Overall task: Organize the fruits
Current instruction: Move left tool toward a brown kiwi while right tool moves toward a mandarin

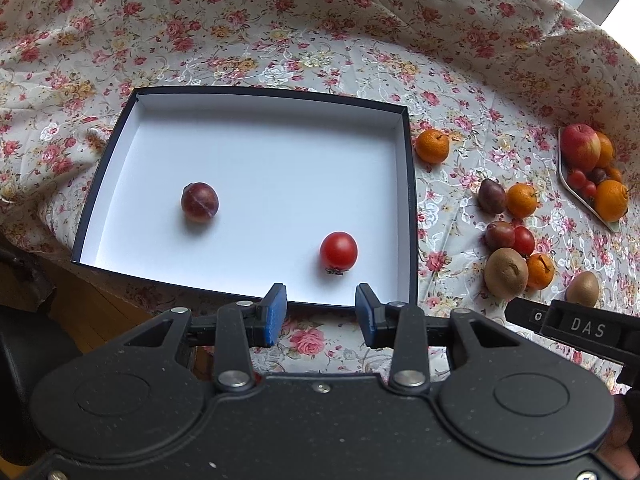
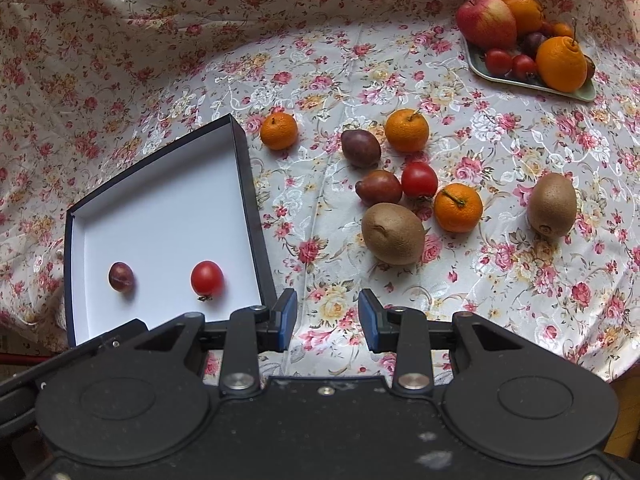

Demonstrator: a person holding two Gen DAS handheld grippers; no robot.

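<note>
At the far left, a shallow rectangular cardboard box (image 1: 272, 92), dark blue outside and white inside, lay on the floral-printed tablecloth (image 2: 520, 280). Inside it, a round dark-red plum (image 1: 199, 202) sat towards the left and a small glossy red tomato (image 1: 338, 251) sat towards the right, well apart from each other. The left gripper (image 1: 321, 300), black with blue pads, hovered over the box's near edge just in front of the tomato; its jaws stood apart with nothing between them, touching no fruit. Just beside the box's right wall lay a small orange mandarin (image 2: 279, 131). Further right, a loose cluster lay on the cloth: a dark purple oval fruit (image 2: 360, 148), a second orange mandarin (image 2: 407, 130), a reddish-brown pear-shaped fruit (image 2: 378, 188) touching another small red tomato (image 2: 419, 180), a third mandarin (image 2: 458, 208), and a large brown fuzzy kiwi (image 2: 393, 233) nearest the camera. The right gripper (image 2: 328, 308), of the same make, hung above bare cloth between the box and this cluster, its jaws likewise parted and empty. Off to the right a second brown kiwi (image 2: 552, 204) stood alone. At the far right corner, a pale green tray (image 2: 532, 82) held a red-and-yellow apple (image 2: 486, 21), large oranges (image 2: 561, 64) and several small red and dark fruits piled together.
</note>
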